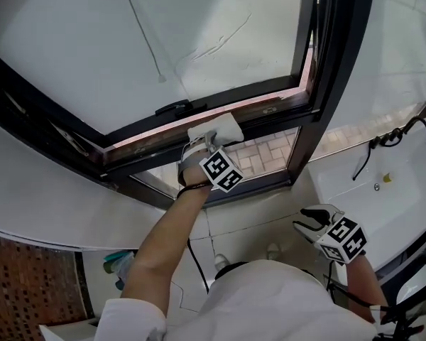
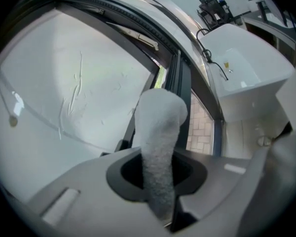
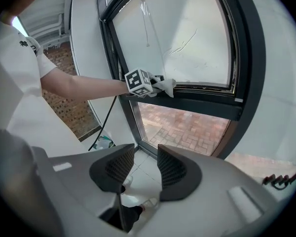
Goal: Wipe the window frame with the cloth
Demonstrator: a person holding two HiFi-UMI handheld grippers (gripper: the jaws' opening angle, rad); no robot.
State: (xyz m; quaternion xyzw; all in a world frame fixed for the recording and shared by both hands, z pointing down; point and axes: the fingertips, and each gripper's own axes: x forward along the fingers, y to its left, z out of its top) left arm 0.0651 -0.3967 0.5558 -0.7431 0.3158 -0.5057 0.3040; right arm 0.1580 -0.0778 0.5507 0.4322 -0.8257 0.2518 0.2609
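A white cloth (image 1: 214, 131) is pressed on the dark window frame's (image 1: 270, 112) lower rail, near the middle of the head view. My left gripper (image 1: 209, 142) is shut on the cloth (image 2: 158, 147), which stands up between its jaws and hides the rail behind it. From the right gripper view the cloth (image 3: 166, 86) and the left gripper (image 3: 155, 85) show against the frame (image 3: 207, 102). My right gripper (image 1: 307, 224) hangs low at the right, away from the window, open (image 3: 140, 166) with nothing between its fingers.
Frosted glass (image 1: 128, 41) fills the open sash above the rail, with a black handle (image 1: 174, 108) on it. Below is a lower pane showing brick paving (image 1: 259, 155). A white sink (image 1: 383, 183) with a faucet is at the right. A cable (image 1: 197, 261) hangs by my body.
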